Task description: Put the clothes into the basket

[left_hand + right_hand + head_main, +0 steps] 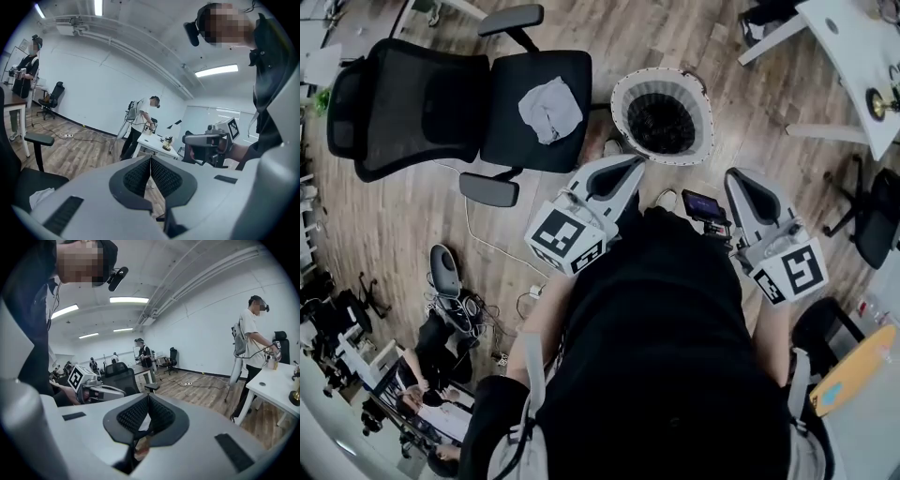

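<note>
Wooden office floor (403, 234): a grey garment (550, 109) lies on the black chair (534, 66) seat, beside the white basket (621, 111). The left gripper (630, 167) and right gripper (739, 180) are held close before the person's torso, angled slightly down toward the basket. Both have their jaws pressed together on nothing.

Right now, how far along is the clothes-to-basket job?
Done: nothing that shows; no clothing is visible inside the basket. In hand: nothing; the left gripper and right gripper are both shut and empty. Left: the grey cloth lying on the chair seat is not yet picked up or put in the basket.
</note>
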Demonstrator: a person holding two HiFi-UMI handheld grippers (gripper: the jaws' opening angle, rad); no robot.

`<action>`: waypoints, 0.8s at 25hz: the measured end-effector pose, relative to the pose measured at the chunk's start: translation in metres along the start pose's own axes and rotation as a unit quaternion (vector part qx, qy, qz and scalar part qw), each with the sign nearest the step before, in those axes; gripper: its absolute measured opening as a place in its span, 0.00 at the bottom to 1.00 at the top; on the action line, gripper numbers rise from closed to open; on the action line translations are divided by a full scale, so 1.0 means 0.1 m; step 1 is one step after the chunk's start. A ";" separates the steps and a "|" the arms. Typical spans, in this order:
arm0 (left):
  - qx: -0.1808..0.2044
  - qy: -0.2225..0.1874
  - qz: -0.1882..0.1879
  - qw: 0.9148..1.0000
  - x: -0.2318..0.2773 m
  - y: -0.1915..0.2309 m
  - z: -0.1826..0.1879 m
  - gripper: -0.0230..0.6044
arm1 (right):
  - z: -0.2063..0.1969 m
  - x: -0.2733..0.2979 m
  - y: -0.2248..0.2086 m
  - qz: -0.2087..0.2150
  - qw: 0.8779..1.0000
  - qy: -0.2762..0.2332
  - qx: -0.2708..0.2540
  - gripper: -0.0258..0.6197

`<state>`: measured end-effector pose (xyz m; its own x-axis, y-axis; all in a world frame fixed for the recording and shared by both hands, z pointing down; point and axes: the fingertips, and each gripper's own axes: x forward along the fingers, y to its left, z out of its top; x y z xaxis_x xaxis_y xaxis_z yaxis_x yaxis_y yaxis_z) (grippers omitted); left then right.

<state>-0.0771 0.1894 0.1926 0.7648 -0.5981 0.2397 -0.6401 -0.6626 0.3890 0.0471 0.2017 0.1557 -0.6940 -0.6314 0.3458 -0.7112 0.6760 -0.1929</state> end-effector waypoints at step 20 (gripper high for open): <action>-0.062 0.094 0.053 0.992 0.00 2.38 -0.66 0.06 | 0.15 1.61 -0.04 -0.039 0.993 0.111 0.022 0.07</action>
<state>-0.2243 0.0611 0.3441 0.7007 -0.5598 0.4422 -0.7131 -0.5324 0.4561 -0.0640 0.0918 0.1986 -0.5982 -0.5794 0.5536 -0.7698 0.6074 -0.1961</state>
